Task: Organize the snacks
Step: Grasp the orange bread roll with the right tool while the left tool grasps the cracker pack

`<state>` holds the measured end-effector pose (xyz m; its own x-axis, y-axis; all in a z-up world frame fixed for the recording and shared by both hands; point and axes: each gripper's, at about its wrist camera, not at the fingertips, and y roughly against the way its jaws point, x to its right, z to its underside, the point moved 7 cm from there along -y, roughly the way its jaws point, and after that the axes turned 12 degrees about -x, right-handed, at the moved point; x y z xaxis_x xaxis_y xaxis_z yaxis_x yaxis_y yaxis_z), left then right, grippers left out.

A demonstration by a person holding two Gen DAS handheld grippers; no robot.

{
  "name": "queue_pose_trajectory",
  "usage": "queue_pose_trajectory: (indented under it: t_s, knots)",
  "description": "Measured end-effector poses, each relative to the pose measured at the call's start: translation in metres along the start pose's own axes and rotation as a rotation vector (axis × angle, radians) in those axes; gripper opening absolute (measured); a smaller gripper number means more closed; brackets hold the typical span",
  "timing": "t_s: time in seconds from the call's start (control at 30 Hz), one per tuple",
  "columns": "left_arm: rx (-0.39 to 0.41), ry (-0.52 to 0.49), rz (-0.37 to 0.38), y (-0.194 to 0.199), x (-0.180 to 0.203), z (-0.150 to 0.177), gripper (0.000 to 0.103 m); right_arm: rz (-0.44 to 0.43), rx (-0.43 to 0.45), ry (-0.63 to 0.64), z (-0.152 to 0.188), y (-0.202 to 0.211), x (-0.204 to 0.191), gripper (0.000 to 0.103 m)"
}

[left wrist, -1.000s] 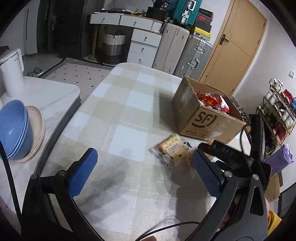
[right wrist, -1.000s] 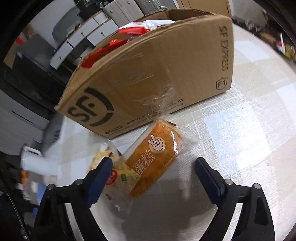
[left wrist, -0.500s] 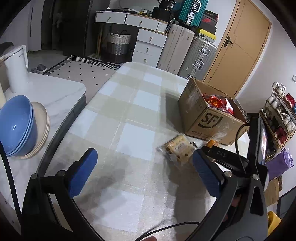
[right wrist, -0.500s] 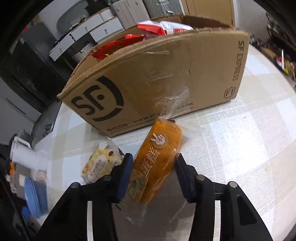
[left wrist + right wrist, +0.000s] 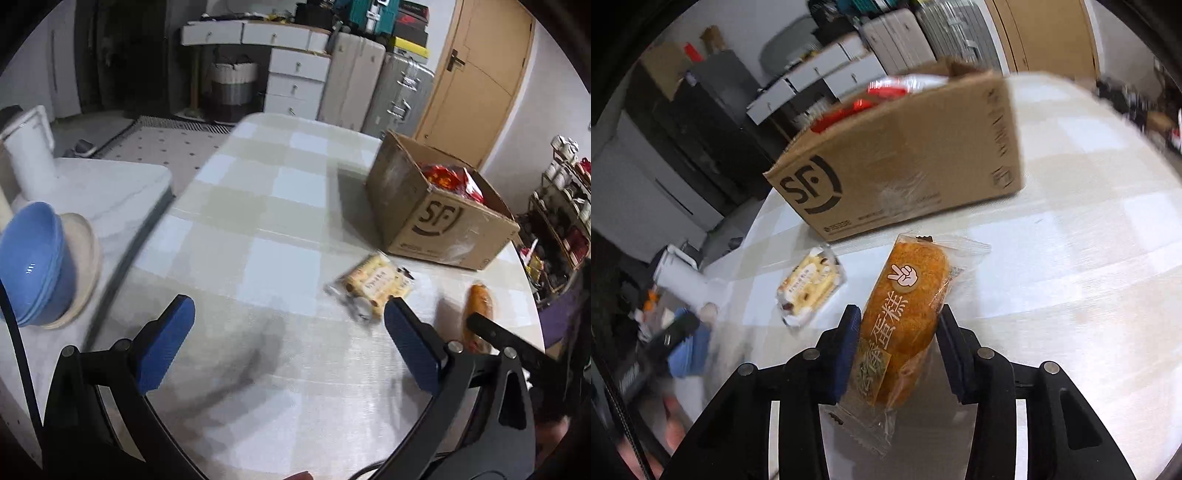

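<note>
1. The right claw (image 5: 897,352) is clamped on an orange cake packet (image 5: 905,317), its blue pads pressing the wrapper from both sides low in the centre of the right wrist view.
2. The packet runs lengthwise up and away from the claw, tilted a little to the right. A round sticker with a two-finger hand sign sits near its far end, and the clear crimped wrapper tail hangs below the pads.
3. In the left wrist view the same cake packet (image 5: 479,306) shows at the right of the frame, with a black finger of the right claw in front of its lower end.
4. The left claw (image 5: 286,341) is spread wide and holds nothing, hanging above the checked surface (image 5: 258,221) in the lower half of its frame.
5. A pale yellow snack pack (image 5: 373,286) lies flat on the surface, just above the left claw's right pad. In the right wrist view that snack pack (image 5: 810,286) is left of centre, beside the cake packet but apart from it.
6. The cardboard box (image 5: 436,218) printed with "SF" stands open on the surface at the right of the left wrist view, beyond both packets. Red wrappers show inside it.
7. In the right wrist view the cardboard box (image 5: 916,158) fills the upper centre, its printed side facing the camera.
8. Blue bowls (image 5: 31,266) are stacked at the left edge of the left wrist view on a white counter (image 5: 110,192) beside the checked surface.
</note>
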<state>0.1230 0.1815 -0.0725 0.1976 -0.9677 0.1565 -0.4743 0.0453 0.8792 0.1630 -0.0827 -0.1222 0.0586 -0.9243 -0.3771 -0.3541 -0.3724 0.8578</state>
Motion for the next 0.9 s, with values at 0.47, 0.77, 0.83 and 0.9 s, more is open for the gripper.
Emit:
queue_pose_trajectory:
  t_s: [0.47,0.77,0.83,0.9]
  knots:
    - [-0.018,-0.423,-0.031,-0.048,0.097,-0.015,0.102,-0.124,-0.038,0.06,0.052,0.049,0.059,0.042]
    - [-0.1,-0.537,-0.028,-0.099,0.11,-0.024,0.101,-0.209,0.027,0.07,0.035,0.072,0.051,0.042]
    - [-0.119,-0.54,-0.003,-0.106,0.113,-0.024,0.101,-0.215,0.021,0.065,0.034,0.073,0.051,0.042]
    - [-0.136,-0.554,0.004,-0.114,0.115,-0.024,0.097,-0.212,0.015,0.06,0.033,0.071,0.053,0.042]
